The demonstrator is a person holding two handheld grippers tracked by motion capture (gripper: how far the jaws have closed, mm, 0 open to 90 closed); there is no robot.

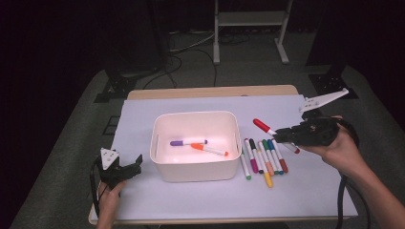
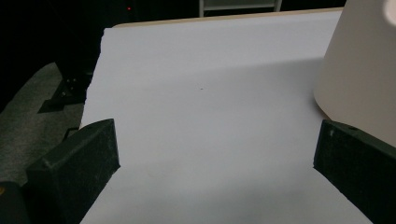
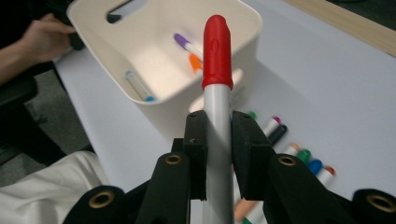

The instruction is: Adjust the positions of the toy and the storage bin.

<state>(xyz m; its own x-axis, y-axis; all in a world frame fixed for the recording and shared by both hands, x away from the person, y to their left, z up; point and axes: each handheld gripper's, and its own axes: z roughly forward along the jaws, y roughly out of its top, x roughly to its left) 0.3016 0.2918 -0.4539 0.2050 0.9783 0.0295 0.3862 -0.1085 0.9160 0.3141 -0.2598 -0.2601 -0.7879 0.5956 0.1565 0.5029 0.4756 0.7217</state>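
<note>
Red-capped marker (image 3: 217, 93) clamped in right gripper (image 1: 292, 135) beside the bin (image 1: 196, 145); left gripper (image 1: 125, 171) rests, jaws apart.

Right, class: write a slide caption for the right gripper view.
Right tongs clamp a red-capped marker pointing toward the white bin.

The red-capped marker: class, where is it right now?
The red-capped marker is clamped in the right tool, held above the table just right of the white bin, over the row of markers.

No text, label, brand, number or sign can be read on anything here.
</note>
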